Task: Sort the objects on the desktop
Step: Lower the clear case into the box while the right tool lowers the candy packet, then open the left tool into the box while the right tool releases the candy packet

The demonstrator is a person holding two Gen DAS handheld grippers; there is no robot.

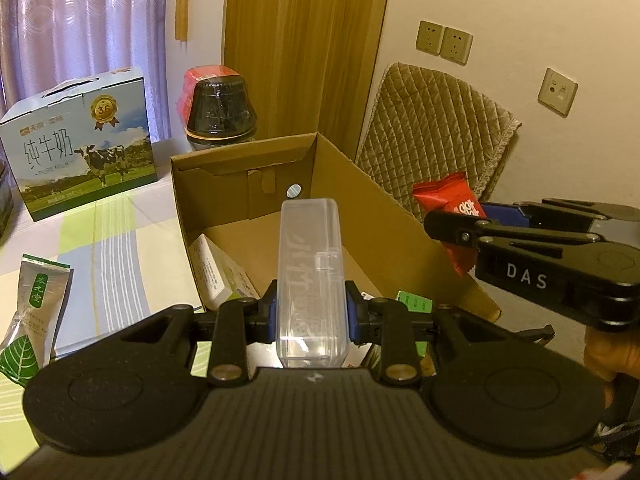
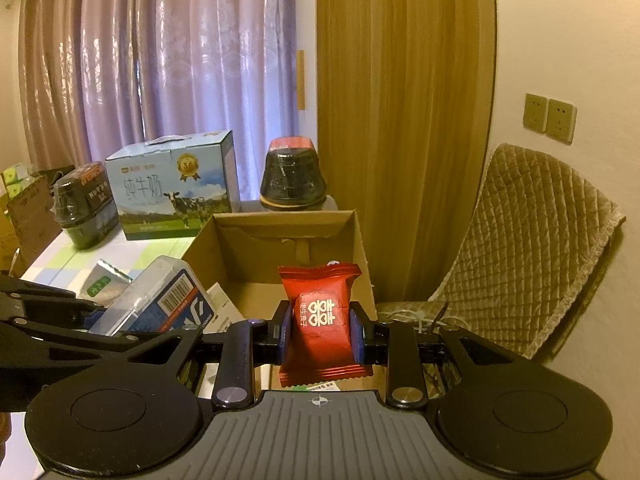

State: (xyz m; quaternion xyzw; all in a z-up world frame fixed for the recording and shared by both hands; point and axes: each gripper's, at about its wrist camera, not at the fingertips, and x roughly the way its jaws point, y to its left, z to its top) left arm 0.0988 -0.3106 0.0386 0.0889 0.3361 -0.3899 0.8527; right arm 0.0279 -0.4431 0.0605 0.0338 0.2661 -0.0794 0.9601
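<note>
The left wrist camera is sitting just behind the left gripper (image 1: 310,316), looking forward along its fingers and slightly down into the open cardboard box (image 1: 240,168) close ahead. The right wrist camera is riding behind the right gripper (image 2: 322,332), facing the same way from further right, with the box (image 2: 280,220) near. Both views are sharing the box, the milk carton (image 1: 80,140) (image 2: 176,188), the striped tabletop (image 1: 120,232) (image 2: 80,256), the curtain (image 1: 80,20) (image 2: 180,60) and the padded chair (image 1: 436,128) (image 2: 532,248). Each camera is also catching the other gripper at its edge.

Clear plastic case (image 1: 310,280) (glossy); matt cardboard box (image 1: 240,176).
</note>
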